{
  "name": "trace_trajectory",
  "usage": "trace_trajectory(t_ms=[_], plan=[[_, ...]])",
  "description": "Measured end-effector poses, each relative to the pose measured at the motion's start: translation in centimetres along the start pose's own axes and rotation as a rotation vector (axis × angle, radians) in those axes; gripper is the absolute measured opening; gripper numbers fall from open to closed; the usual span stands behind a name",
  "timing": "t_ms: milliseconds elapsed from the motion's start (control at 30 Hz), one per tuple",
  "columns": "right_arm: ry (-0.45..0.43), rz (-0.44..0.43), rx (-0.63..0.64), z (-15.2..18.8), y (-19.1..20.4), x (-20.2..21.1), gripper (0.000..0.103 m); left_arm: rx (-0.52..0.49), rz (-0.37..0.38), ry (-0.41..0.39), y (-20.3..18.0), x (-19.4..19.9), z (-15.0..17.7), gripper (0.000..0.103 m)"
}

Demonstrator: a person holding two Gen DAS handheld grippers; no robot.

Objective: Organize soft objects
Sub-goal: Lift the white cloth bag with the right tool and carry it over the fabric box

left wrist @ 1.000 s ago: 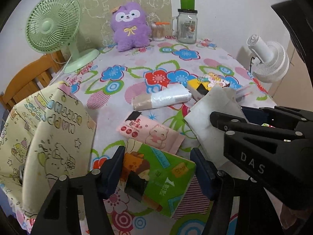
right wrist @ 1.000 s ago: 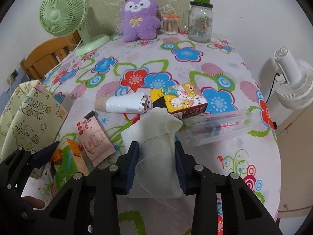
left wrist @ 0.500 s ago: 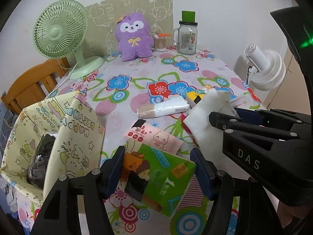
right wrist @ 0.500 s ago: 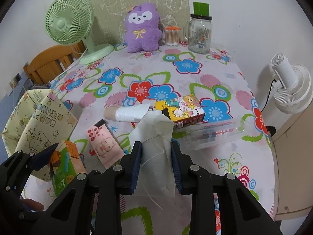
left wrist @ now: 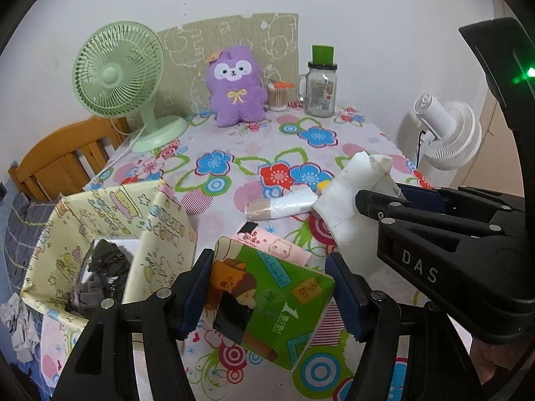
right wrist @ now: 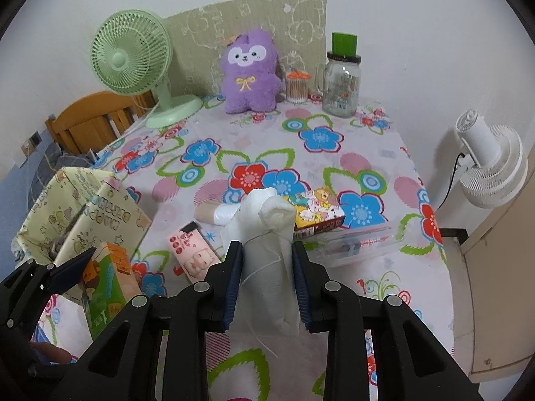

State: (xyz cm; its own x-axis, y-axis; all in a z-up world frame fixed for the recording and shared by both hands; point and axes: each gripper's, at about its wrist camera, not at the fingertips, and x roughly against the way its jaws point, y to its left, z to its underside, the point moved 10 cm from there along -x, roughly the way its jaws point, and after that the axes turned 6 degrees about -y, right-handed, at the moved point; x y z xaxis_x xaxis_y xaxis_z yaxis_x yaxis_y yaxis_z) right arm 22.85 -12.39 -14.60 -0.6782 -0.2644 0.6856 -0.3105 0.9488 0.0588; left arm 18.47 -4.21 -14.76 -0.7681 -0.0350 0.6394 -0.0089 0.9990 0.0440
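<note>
White cloth pouch (right wrist: 267, 260) clamped in right gripper (right wrist: 267, 284) angled down over floral table (right wrist: 367, 153), left gripper (left wrist: 271, 287) beside it gripping green tissue pack (left wrist: 267, 297).

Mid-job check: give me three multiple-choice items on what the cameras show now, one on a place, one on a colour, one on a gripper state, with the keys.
1. Where does the purple plush toy stand?
A. At the far end of the table, between the green fan and the cotton swab jar
B. Inside the paper box
C. Between the right gripper's pads

2. What colour is the main face of the tissue pack between the left gripper's pads?
A. Purple
B. Green
C. White

3. What state is the right gripper in?
A. Open over bare table
B. Shut on the white cloth bag
C. Shut on the glass jar

Answers: 1 A, the toy stands against the wall board next to the fan. 2 B, the printed wrap is mostly green. 3 B, both blue pads press the bag's sides.
</note>
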Motion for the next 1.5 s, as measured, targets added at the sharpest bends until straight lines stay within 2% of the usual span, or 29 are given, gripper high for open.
trace_trajectory(t_ms=[433,800,1233,1500], plan=[[-0.084,-0.023,0.040,-3.3,2.8,3.2,0.032,0.022,-0.039,-0.077,2.2,3.3,-2.1,0.069],[-0.142,-0.062,0.096,-6.1,7.1,4.9,0.032,0.065,-0.092,-0.125,6.3,5.3,-3.3,0.069],[-0.136,-0.143,0.186,-7.4,15.3,3.2,0.032,0.140,-0.172,-0.123,13.3,5.7,-2.5,0.069],[-0.114,-0.175,0.223,-7.6,19.2,1.3,0.032,0.181,-0.210,-0.093,17.3,5.0,-1.1,0.069]])
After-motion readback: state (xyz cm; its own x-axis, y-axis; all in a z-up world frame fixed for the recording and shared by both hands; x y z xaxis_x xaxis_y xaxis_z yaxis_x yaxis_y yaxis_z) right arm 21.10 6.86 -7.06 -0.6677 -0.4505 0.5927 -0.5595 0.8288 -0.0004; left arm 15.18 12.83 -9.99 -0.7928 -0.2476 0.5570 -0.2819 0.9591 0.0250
